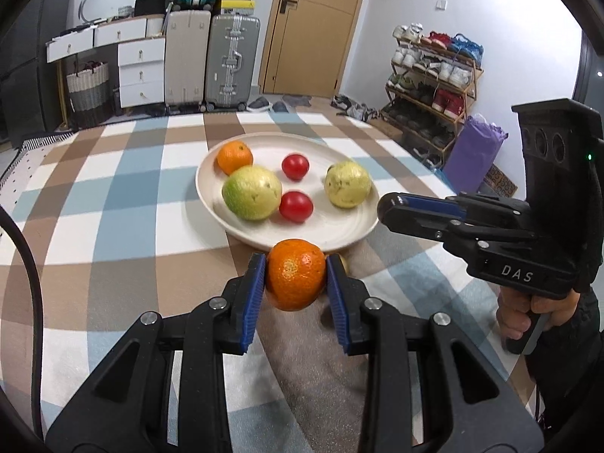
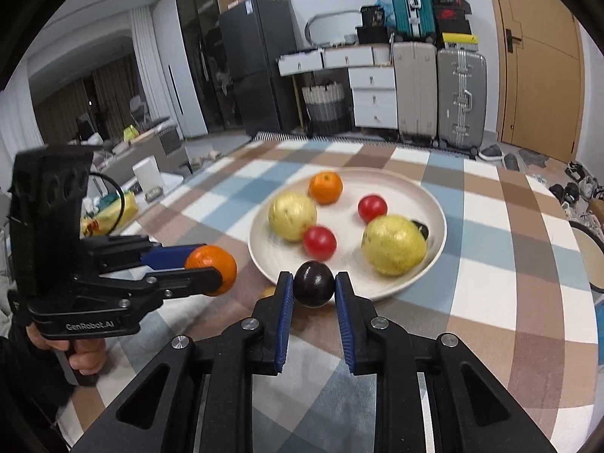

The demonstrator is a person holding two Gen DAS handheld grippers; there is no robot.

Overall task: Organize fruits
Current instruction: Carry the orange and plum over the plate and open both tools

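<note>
Both claws are loaded just short of the plate (image 2: pixel 439 222): the left claw (image 1: pixel 296 277) pinches a mandarin (image 1: pixel 295 273), the right claw (image 2: pixel 313 288) pinches a dark plum (image 2: pixel 313 288). Each hangs above the checked worktop (image 1: pixel 124 204), at the plate's near rim. I'd lift each fruit over the rim, then set it in a bare patch, best done one at a time since the claws are close. The near middle looks free; the guavas (image 2: pixel 392 245) and tomatoes (image 2: pixel 320 242) crowd the rest.
</note>
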